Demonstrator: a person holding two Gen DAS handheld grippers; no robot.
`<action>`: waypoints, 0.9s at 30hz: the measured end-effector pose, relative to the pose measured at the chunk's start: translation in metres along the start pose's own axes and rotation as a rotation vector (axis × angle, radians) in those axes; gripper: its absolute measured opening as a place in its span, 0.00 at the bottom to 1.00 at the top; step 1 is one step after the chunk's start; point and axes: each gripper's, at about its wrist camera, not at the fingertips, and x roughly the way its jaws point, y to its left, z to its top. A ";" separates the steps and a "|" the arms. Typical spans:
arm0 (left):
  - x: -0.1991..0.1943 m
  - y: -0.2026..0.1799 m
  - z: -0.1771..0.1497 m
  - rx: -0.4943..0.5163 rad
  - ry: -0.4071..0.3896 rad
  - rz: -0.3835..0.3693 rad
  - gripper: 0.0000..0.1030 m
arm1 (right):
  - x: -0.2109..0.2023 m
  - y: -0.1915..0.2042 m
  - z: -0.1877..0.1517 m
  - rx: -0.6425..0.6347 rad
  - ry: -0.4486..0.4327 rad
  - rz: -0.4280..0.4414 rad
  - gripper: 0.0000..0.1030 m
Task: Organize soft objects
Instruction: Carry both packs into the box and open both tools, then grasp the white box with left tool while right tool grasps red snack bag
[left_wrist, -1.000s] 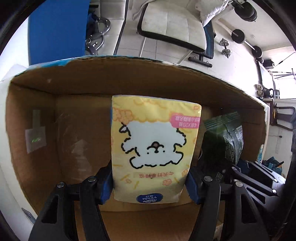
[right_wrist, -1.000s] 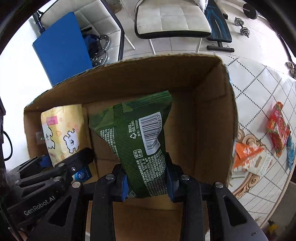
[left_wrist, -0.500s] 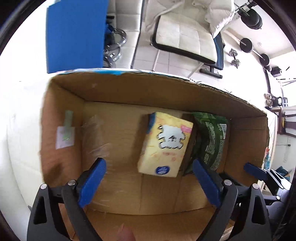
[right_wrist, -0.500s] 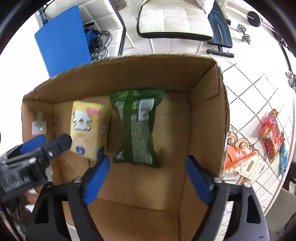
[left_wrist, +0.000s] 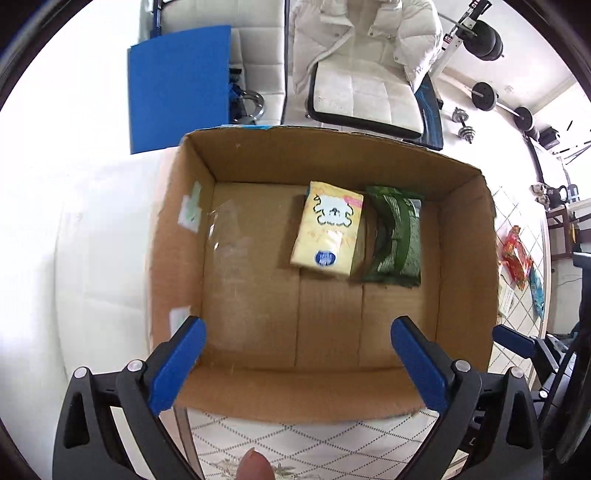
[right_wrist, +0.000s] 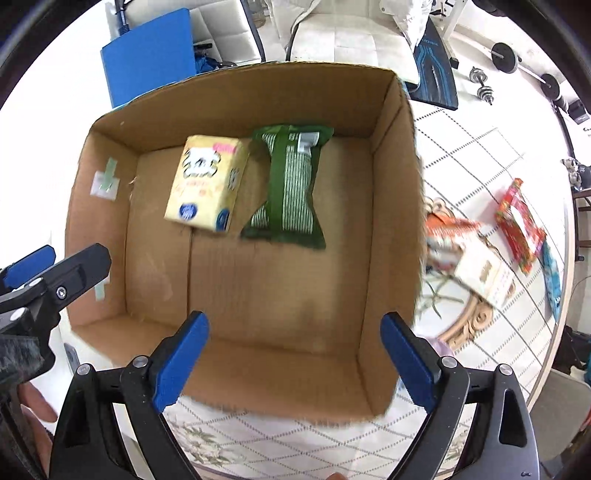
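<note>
A yellow tissue pack (left_wrist: 327, 229) with a white dog drawing and a green snack bag (left_wrist: 395, 242) lie side by side on the floor of an open cardboard box (left_wrist: 255, 155). They also show in the right wrist view: the tissue pack (right_wrist: 207, 182), the green bag (right_wrist: 288, 184), the box (right_wrist: 391, 206). My left gripper (left_wrist: 297, 365) is open and empty above the box's near edge. My right gripper (right_wrist: 293, 354) is open and empty above the near edge too. The left gripper's side (right_wrist: 55, 280) shows at the left of the right wrist view.
On the patterned tablecloth (right_wrist: 480, 155) right of the box lie a red snack packet (right_wrist: 519, 227), an orange-and-white packet (right_wrist: 469, 258) and a blue packet (right_wrist: 552, 280). Behind the box are a blue board (left_wrist: 177, 85), a white chair (left_wrist: 365, 96) and dumbbells.
Both grippers opened and let go: the tissue pack and the green bag dropped flat onto the box floor. Both grippers then pulled up and back, out of the box.
</note>
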 end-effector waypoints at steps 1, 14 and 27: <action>-0.005 -0.001 -0.006 0.003 -0.009 -0.006 1.00 | -0.005 0.001 -0.007 -0.004 -0.015 -0.004 0.93; -0.067 -0.018 -0.062 -0.035 -0.096 -0.001 1.00 | -0.067 -0.010 -0.068 -0.039 -0.161 0.005 0.93; -0.081 -0.177 -0.042 0.145 -0.144 0.009 1.00 | -0.100 -0.179 -0.069 0.086 -0.158 0.074 0.93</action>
